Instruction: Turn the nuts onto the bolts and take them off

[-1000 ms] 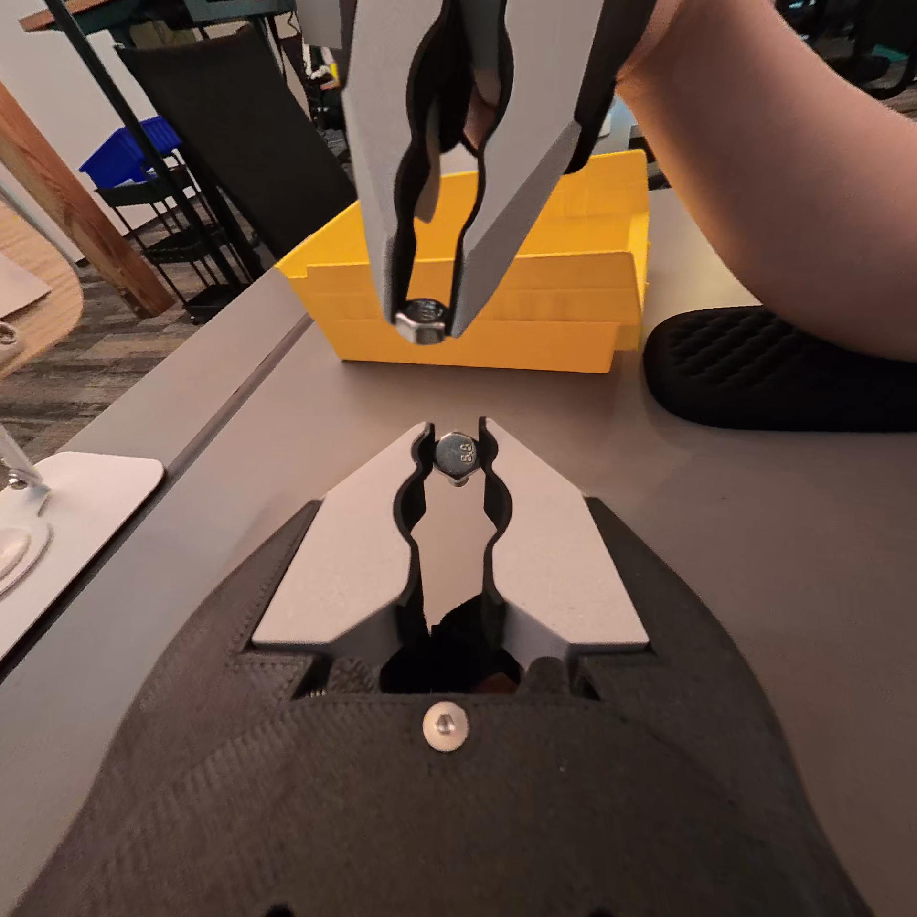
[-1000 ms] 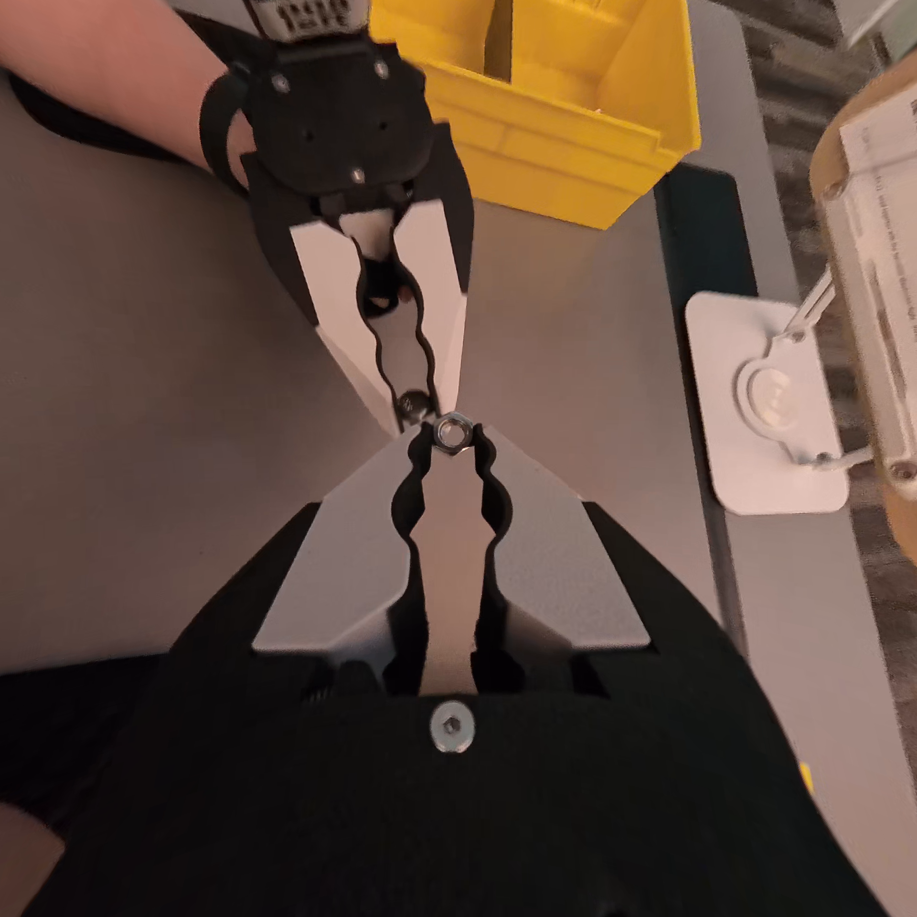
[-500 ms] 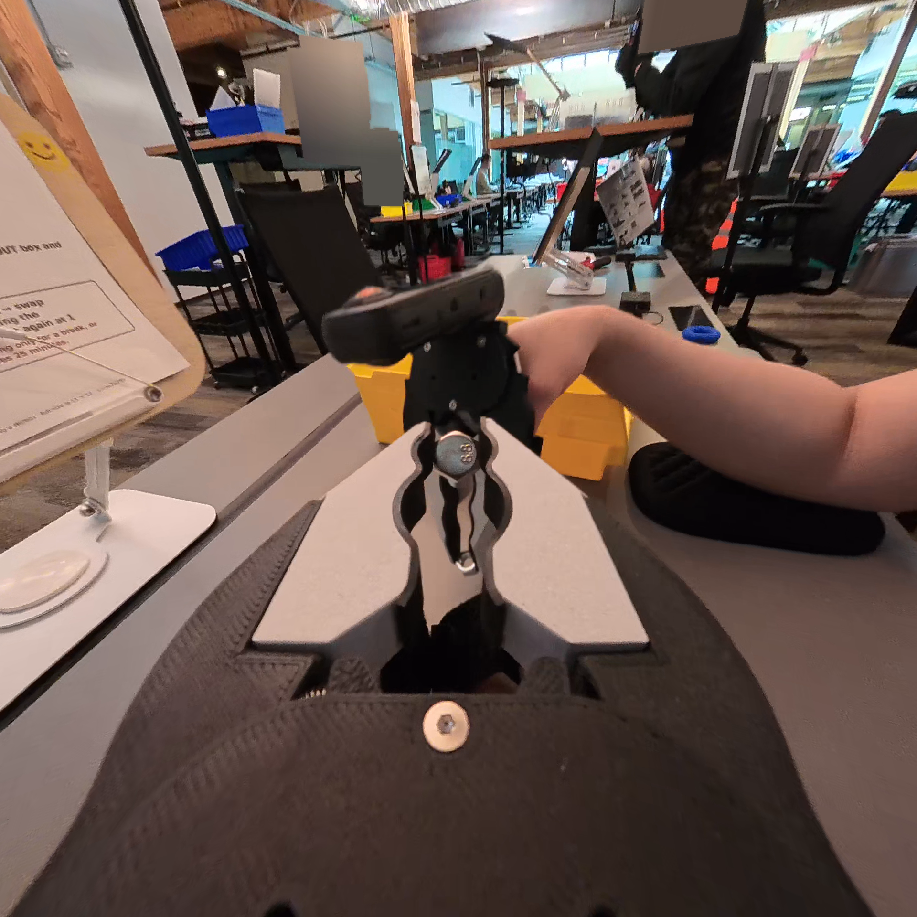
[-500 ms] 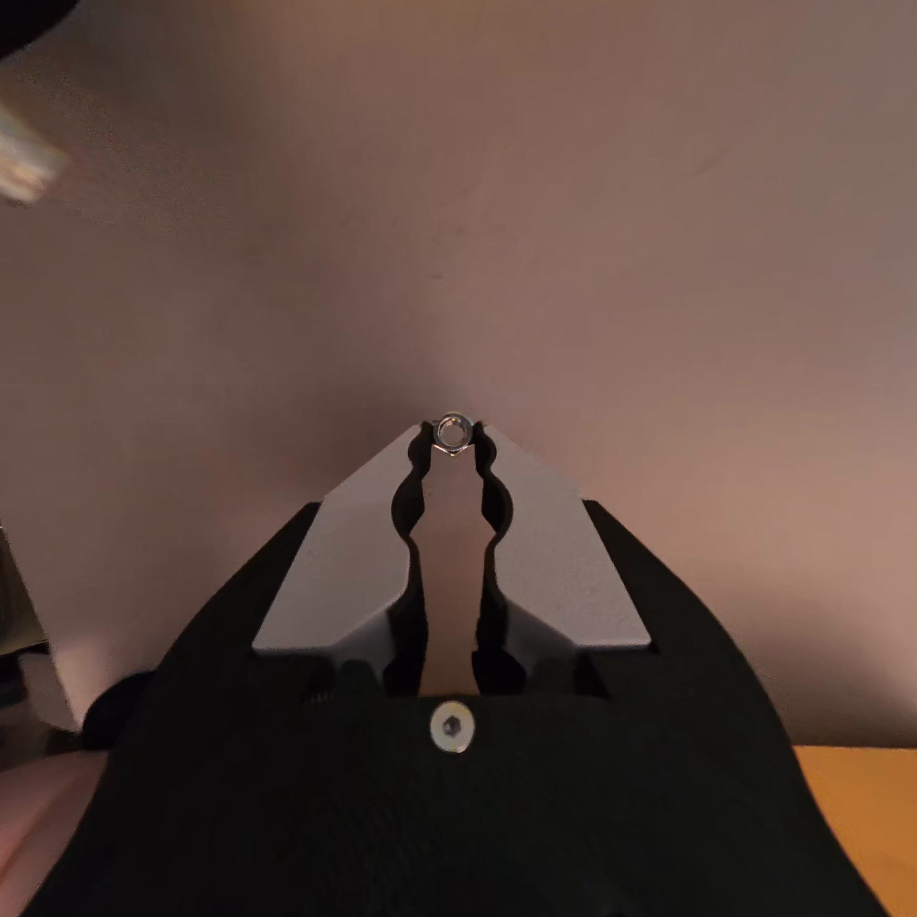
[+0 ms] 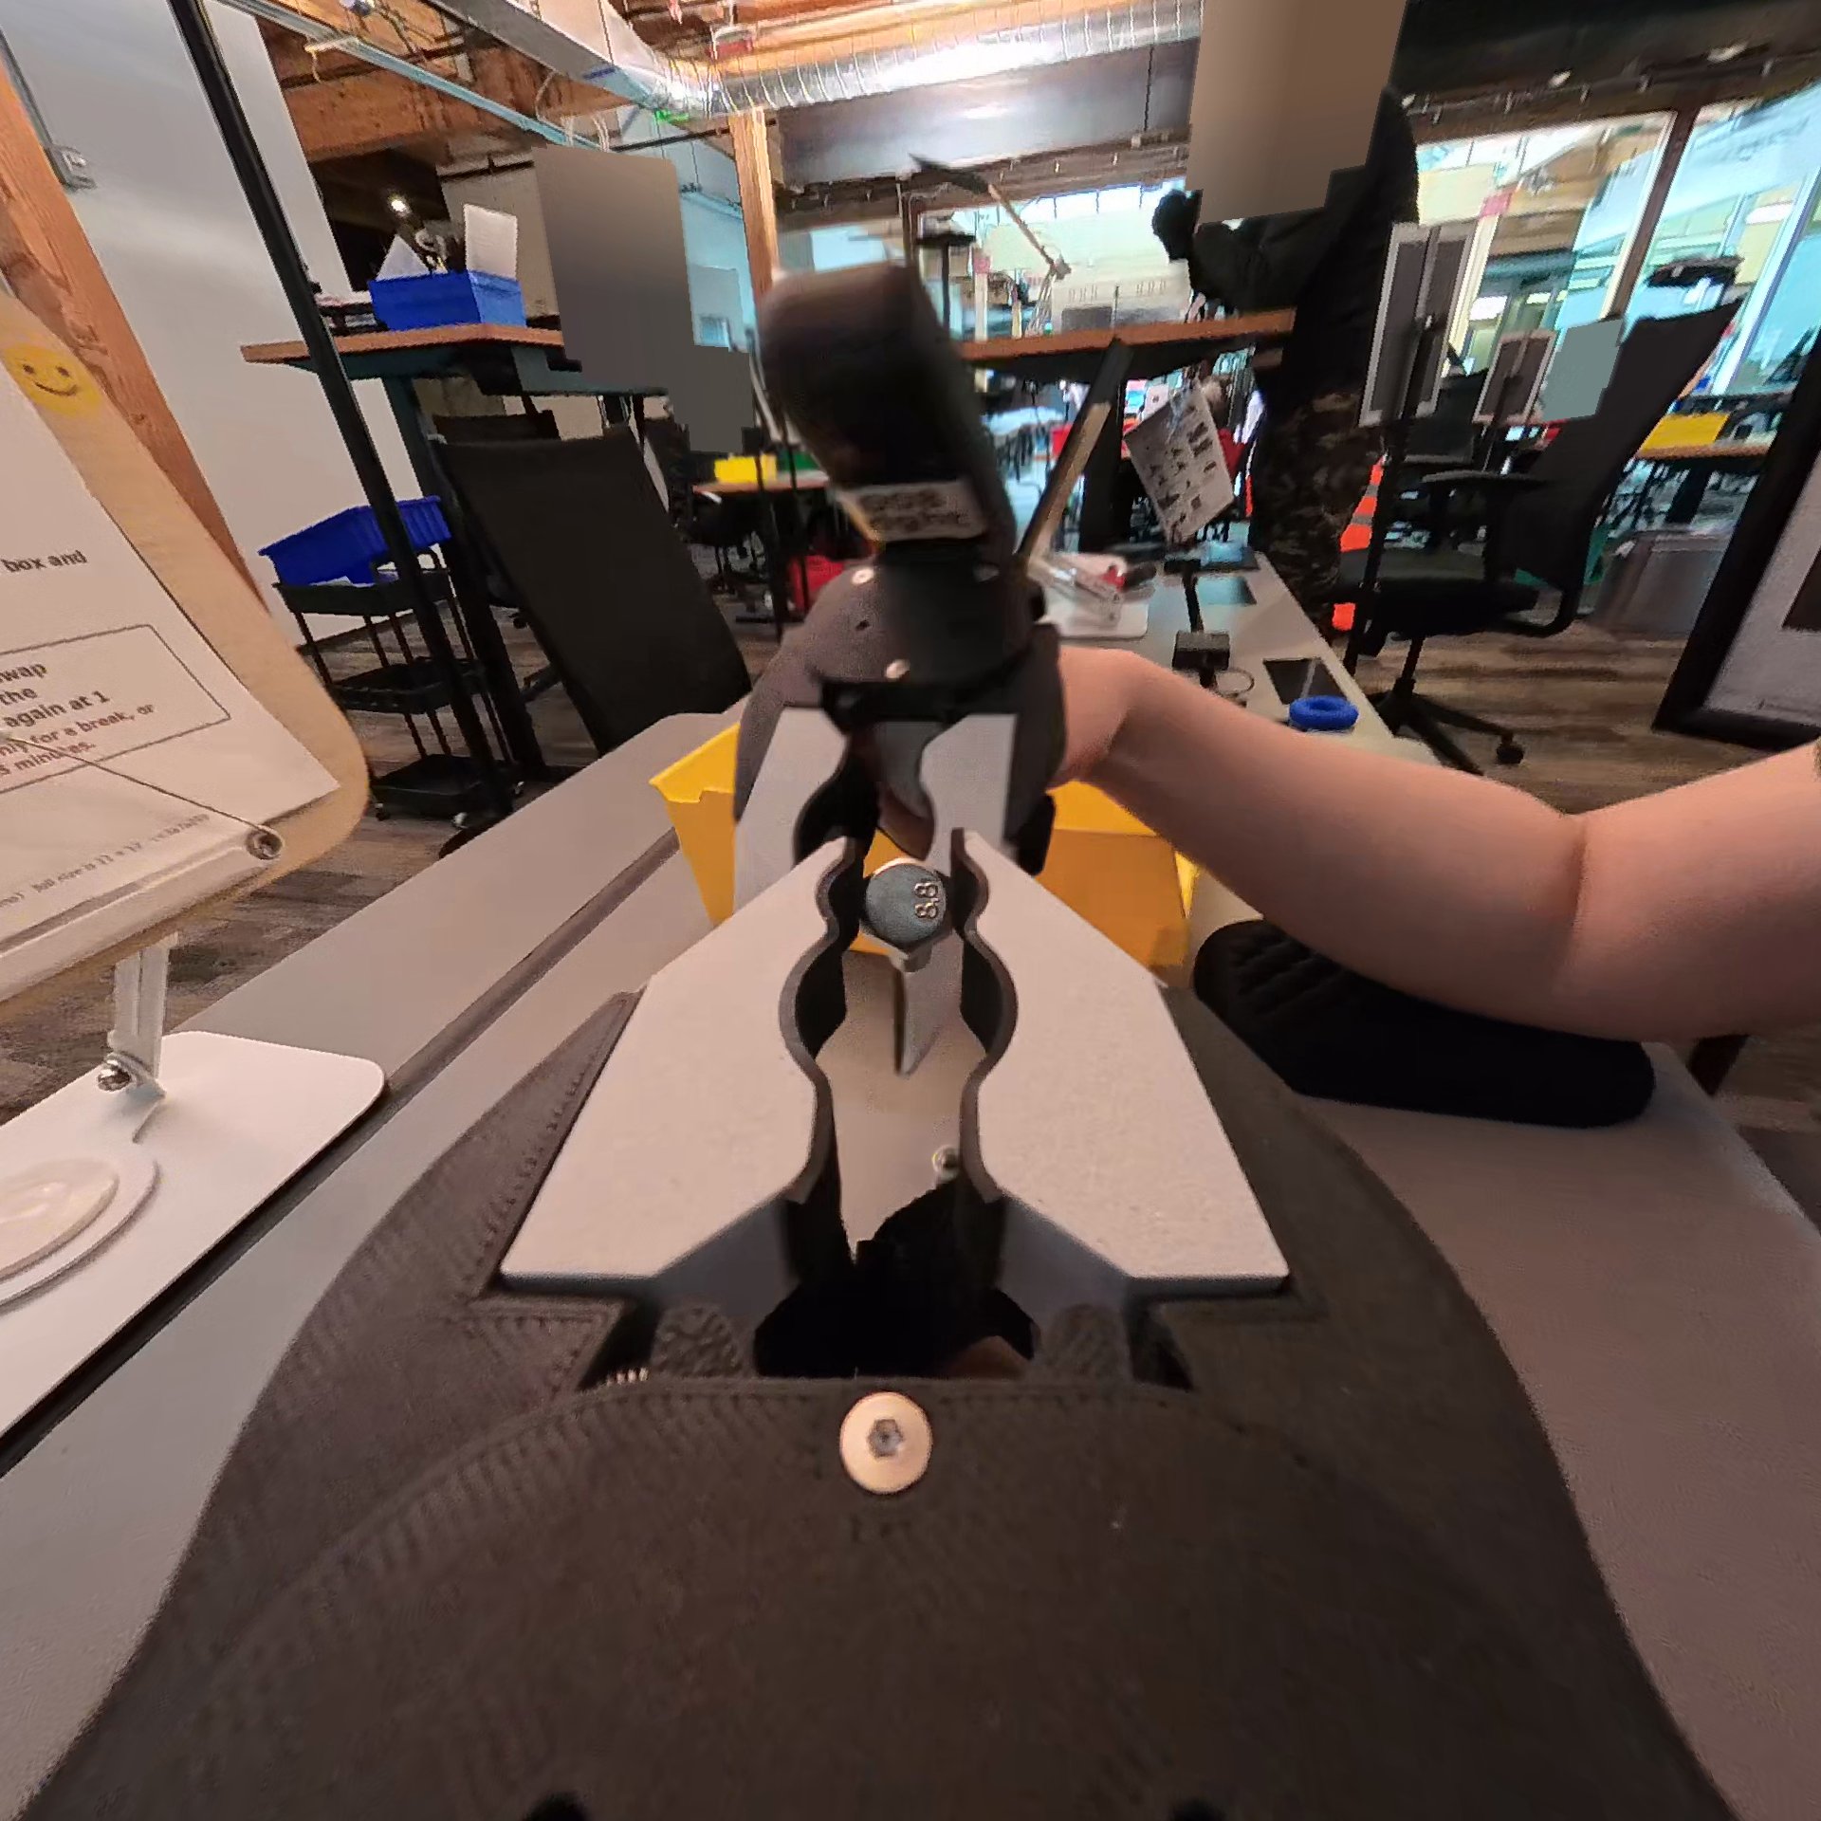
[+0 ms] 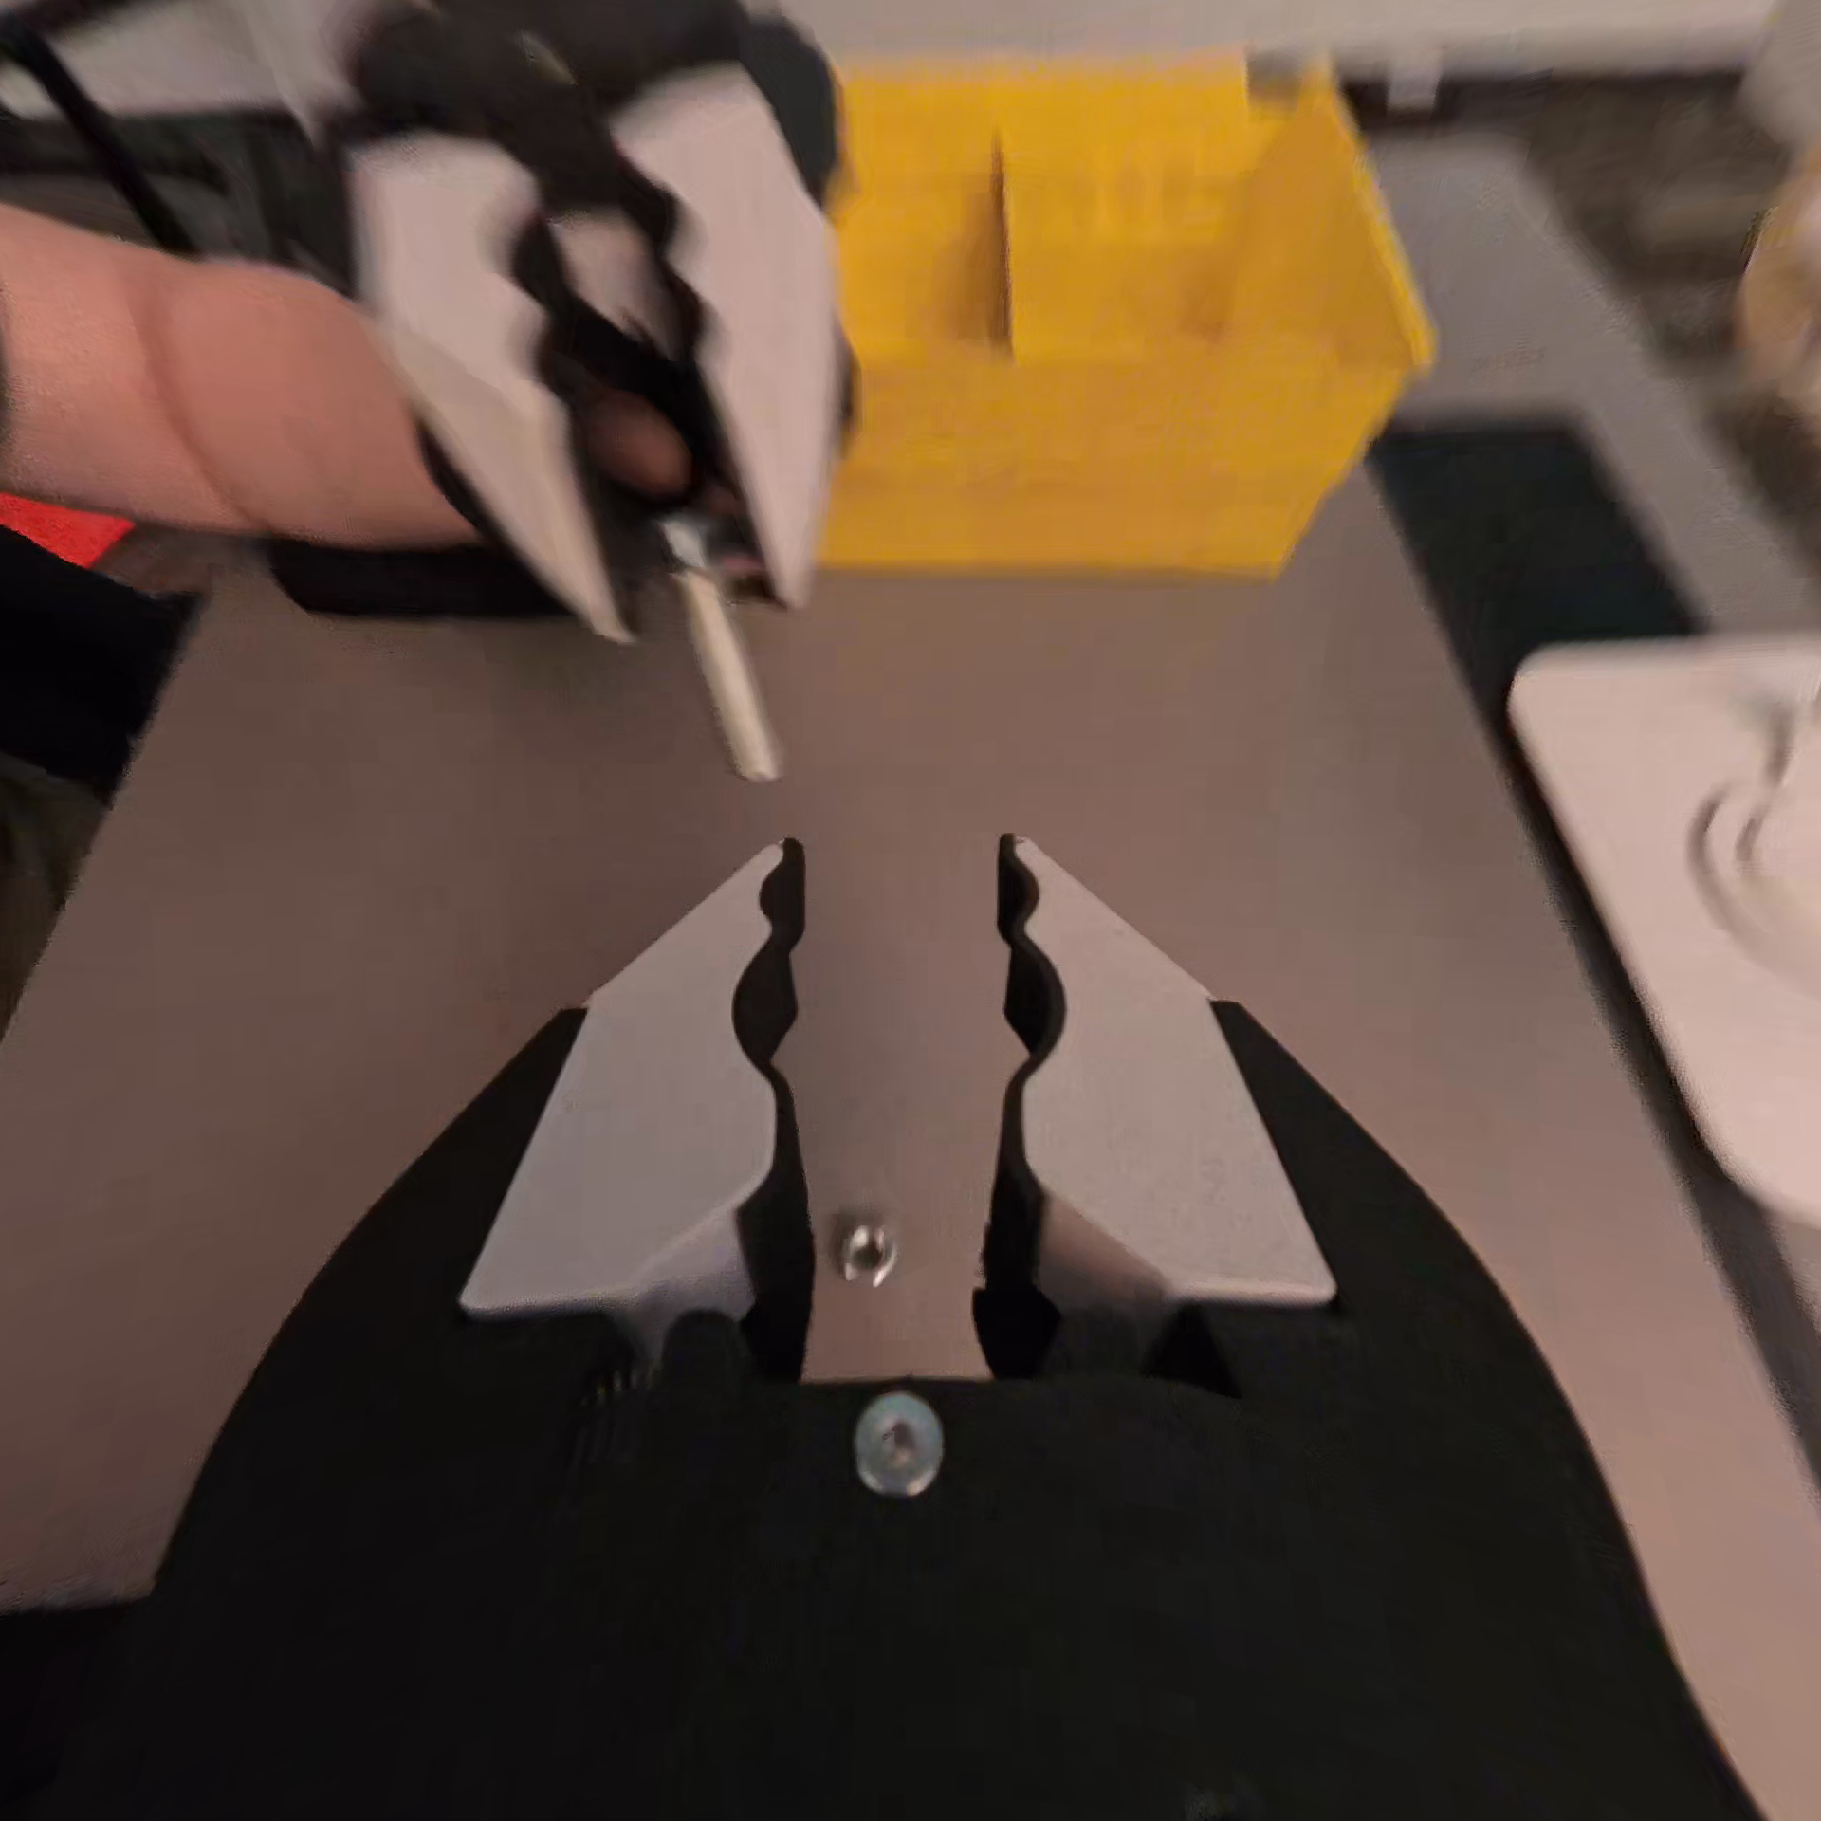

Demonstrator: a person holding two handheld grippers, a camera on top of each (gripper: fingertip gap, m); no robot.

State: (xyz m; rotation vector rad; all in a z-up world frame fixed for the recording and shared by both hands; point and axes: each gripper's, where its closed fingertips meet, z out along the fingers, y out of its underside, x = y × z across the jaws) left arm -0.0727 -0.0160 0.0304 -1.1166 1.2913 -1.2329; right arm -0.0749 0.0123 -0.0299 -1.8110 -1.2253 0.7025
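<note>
Dropped onto the flat grey desk point(image 6: 1232, 788) since half a second ago: the small silver hex nut point(image 6: 864, 1249), no longer pinched at the tips of the right claw point(image 6: 897, 841). Stands at the far side of that desk, well beyond both tools: a yellow plastic divided bin point(image 6: 1084, 443).

Right claw: spread apart, empty, hanging above the desk with the nut lying loose below, back near the roots of its fingers rather than at the tips. Left claw point(image 5: 902, 857): pressed together on the head of the long silver hex-head bolt point(image 6: 734, 690), shank bare and pointing down and forward toward the right claw, clear of the desk. No nut on the thread. Much blur in the right wrist view, so fine detail of the bolt end not readable.

Step in hand, as judged: a nut just taken off and let go, or a fumbled start of threading; cannot tell which. Next move probably calls for drawing the right claw back and down over the nut, closing on its flats, then lining its hole up square with the shank end before turning. Worth keeping the bolt steady meanwhile.
</note>
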